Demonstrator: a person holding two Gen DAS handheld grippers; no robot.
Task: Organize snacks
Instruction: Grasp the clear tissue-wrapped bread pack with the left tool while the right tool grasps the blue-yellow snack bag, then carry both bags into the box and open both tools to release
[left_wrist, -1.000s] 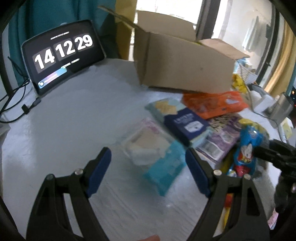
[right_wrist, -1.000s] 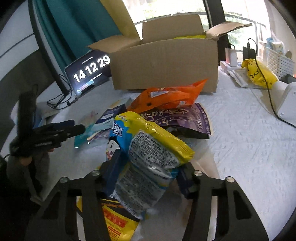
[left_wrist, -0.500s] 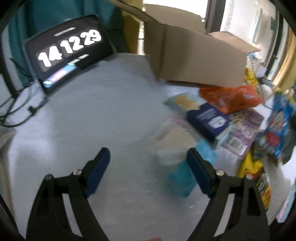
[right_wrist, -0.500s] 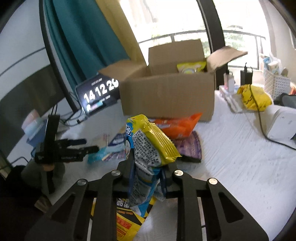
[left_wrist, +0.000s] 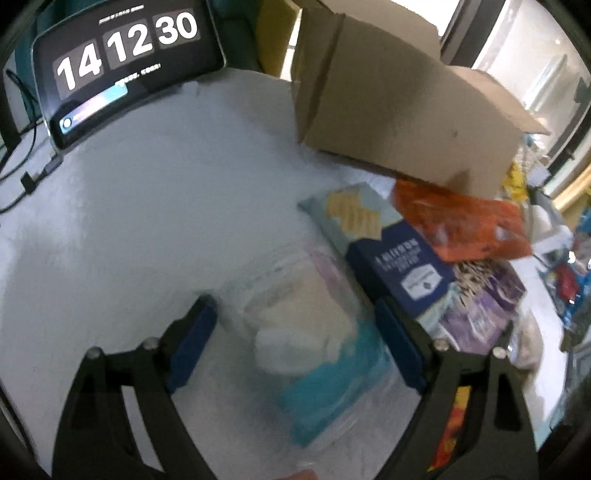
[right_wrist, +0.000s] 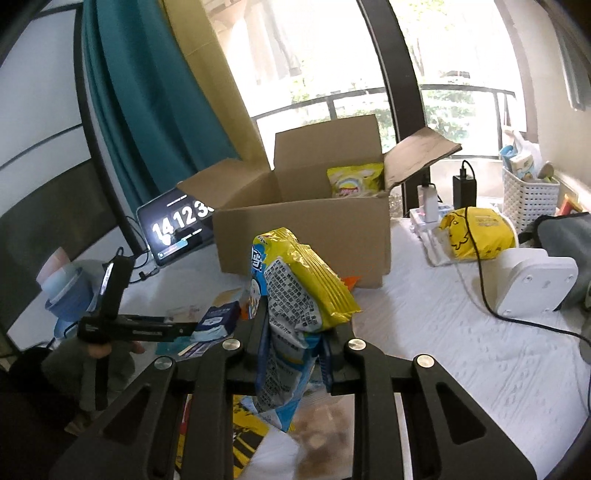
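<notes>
My right gripper (right_wrist: 293, 336) is shut on a yellow and blue snack bag (right_wrist: 295, 291) and holds it raised above the table, in front of the open cardboard box (right_wrist: 306, 229). A yellow snack bag (right_wrist: 354, 181) stands inside the box. My left gripper (left_wrist: 295, 332) is open, low over the table, with a clear and teal packet of white snacks (left_wrist: 306, 336) between its fingers. It shows in the right wrist view (right_wrist: 177, 328) too. A dark blue cracker box (left_wrist: 399, 258), an orange bag (left_wrist: 461, 225) and a purple bag (left_wrist: 484, 306) lie to its right.
A tablet clock (left_wrist: 122, 62) leans at the back left with cables beside it. The cardboard box (left_wrist: 402, 122) stands at the back. On the right are a white stand (right_wrist: 532, 280), a black cable (right_wrist: 480, 266), a yellow pouch (right_wrist: 476, 232) and a white basket (right_wrist: 528, 195).
My right gripper has shut on the yellow and blue bag and lifted it off the pile. My left gripper has moved forward, so the clear and teal packet now lies between its fingers.
</notes>
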